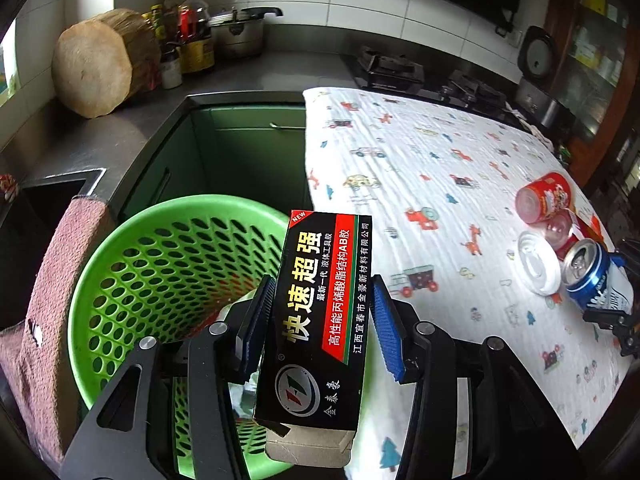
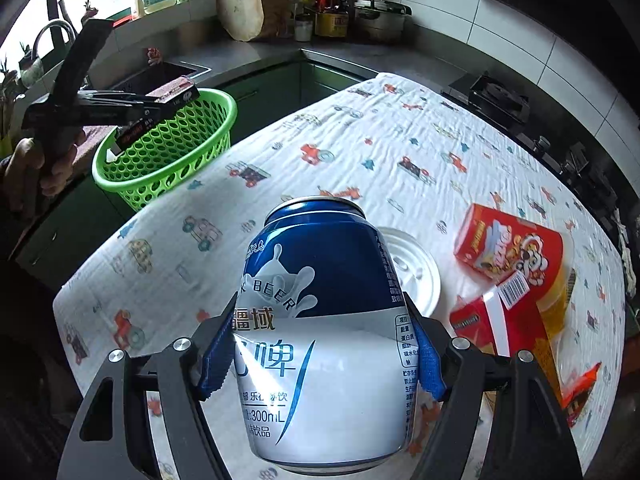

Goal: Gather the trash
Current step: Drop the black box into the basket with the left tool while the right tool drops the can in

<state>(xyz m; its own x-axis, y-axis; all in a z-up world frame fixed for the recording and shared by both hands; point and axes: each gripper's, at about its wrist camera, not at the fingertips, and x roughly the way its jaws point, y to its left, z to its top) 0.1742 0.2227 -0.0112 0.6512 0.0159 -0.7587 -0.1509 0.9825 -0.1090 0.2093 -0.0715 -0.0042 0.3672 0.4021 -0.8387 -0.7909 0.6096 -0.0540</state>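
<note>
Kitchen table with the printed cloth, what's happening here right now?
A person is clearing trash with two handheld grippers. The left gripper holds a black cardboard glue box over the green perforated plastic basket, though its jaws look slightly parted. The right gripper is shut on a dented blue and white beer can above the table. A white plastic lid and red snack packaging lie on the patterned cloth.
</note>
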